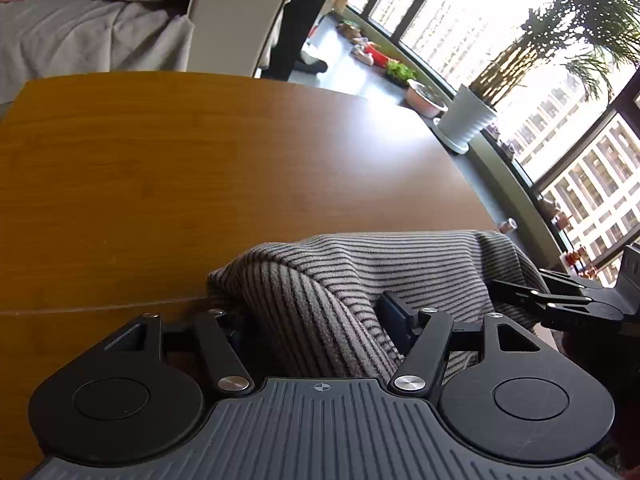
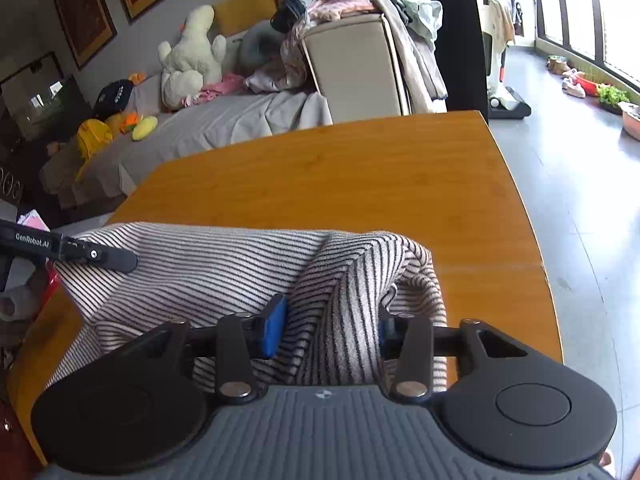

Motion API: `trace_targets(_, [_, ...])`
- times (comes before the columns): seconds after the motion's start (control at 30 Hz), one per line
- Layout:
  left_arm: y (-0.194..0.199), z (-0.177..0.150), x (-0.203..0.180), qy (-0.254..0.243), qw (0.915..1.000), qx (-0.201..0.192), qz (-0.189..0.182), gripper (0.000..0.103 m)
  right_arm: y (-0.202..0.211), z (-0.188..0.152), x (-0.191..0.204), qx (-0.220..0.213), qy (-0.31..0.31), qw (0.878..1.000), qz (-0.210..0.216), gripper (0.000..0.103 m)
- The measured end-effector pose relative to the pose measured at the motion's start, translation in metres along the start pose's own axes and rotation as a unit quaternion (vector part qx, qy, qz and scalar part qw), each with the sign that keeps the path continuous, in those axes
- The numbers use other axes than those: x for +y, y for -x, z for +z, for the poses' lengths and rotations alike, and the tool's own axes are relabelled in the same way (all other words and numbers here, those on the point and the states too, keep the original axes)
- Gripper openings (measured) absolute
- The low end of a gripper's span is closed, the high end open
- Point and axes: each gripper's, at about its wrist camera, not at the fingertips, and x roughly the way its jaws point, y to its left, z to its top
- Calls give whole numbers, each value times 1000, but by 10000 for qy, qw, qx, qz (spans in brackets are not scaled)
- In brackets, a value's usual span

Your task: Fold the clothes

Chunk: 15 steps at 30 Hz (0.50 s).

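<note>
A grey knit garment with thin black stripes lies bunched on the near part of the wooden table. My left gripper stands open and wide astride a loose roll of it. The cloth hides the left finger, and the right blue pad shows. In the right wrist view the garment spreads to the left. My right gripper is shut on a bunched fold, with blue pads pressed against it on both sides. The left gripper's finger rests over the cloth's left edge.
The wooden table stretches ahead and ends on the right over grey floor. Beyond it stand a bed with soft toys, a beige chair piled with clothes, a potted plant and tall windows.
</note>
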Motion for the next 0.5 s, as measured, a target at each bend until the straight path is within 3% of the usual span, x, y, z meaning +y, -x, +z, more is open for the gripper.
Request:
trace_targets(0.17, [-17,50,11,115,9983,-462,326,50,-46,53,-11,-316,-319,9989,-146,27])
trace_targets(0.27, [2,60,1,23,9969,-748,251,42,-26,64,-8,-648,-239,9976,42,24])
trace_targets(0.37, [28,47,-12,-267,9952,-927,143,43,1,62,-2,-824,-55,9964,180,24])
trace_targets(0.5, [42,17,-28,-443,9958,-801,-17,43,25,40,0,-668,-36,9974,269,24])
